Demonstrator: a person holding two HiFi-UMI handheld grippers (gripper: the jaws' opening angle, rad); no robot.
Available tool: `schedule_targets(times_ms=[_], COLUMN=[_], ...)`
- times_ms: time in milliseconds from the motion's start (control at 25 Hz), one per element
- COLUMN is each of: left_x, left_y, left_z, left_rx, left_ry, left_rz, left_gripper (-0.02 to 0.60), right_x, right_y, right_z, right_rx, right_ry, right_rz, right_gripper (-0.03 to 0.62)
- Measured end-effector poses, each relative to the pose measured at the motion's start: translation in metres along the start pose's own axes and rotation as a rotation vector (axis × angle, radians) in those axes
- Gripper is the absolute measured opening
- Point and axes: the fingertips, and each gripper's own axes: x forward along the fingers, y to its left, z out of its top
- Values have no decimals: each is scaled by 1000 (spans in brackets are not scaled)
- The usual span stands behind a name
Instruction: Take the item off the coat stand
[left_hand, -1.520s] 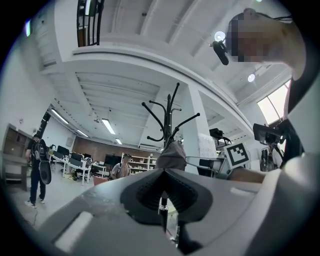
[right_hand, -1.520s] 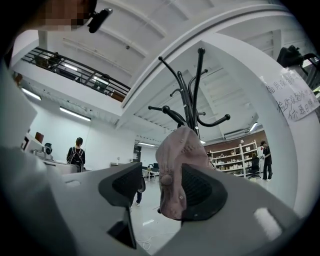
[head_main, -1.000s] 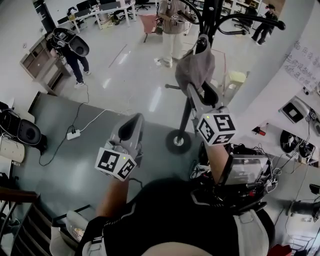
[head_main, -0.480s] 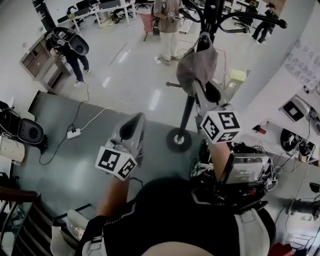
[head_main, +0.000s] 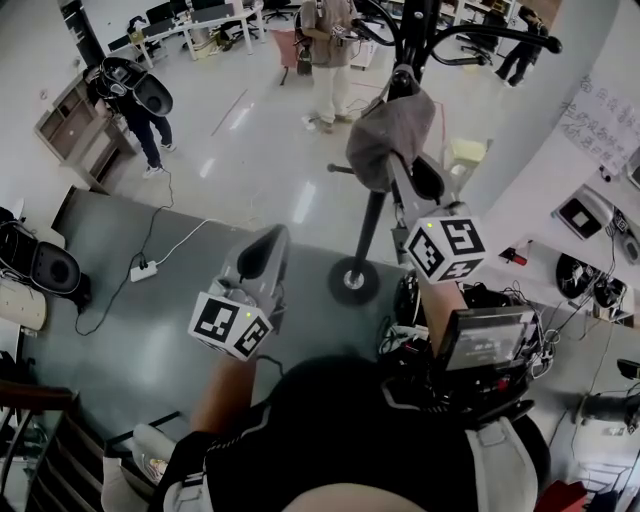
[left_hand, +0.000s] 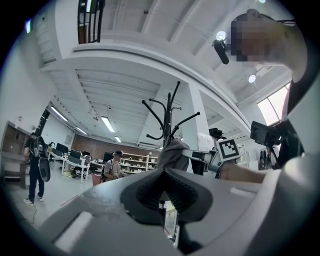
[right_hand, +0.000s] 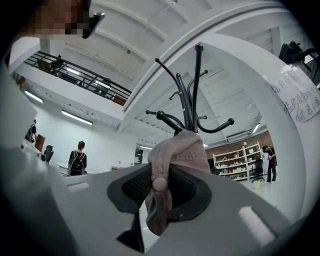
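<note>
Open-plan workshop, glossy pale floor with a grey mat (head_main: 150, 340) in the foreground; a white power strip (head_main: 141, 271) lies on the mat.

Head view: the black metal coat stand (head_main: 372, 225) rises from a round base on the floor. The pinkish-grey knitted hat (head_main: 385, 135) hangs against its pole, the top end up at a lower hook. The right gripper (head_main: 400, 168) reaches up into the hat's lower edge. The left gripper (head_main: 262, 250) is held lower and to the left, well apart from the stand.

Right gripper view only: its fingers (right_hand: 185, 192) have just been closing and now pinch a fold of the hat, with a small pompom (right_hand: 159, 184) at the pinch. A handwritten paper notice (right_hand: 299, 97) is on the white column.

Left gripper view only: its fingers (left_hand: 150, 192) are drawn together to a thin slit, with nothing between them. Beyond them the hat appears from the side.

Whether the hat is clear of the hook cannot be told from any view.
</note>
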Motion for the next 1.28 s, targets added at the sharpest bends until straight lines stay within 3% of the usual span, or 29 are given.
schedule_targets(times_ms=[1280], left_x=[-29], left_y=[-13], left_z=[1], left_rx=[-12], left_ry=[-11], left_rz=[-13], left_gripper=[14], right_x=[-34], right_y=[35], right_z=[75], right_rx=[-39], right_ry=[-135], right_rz=[67], right_gripper=[91])
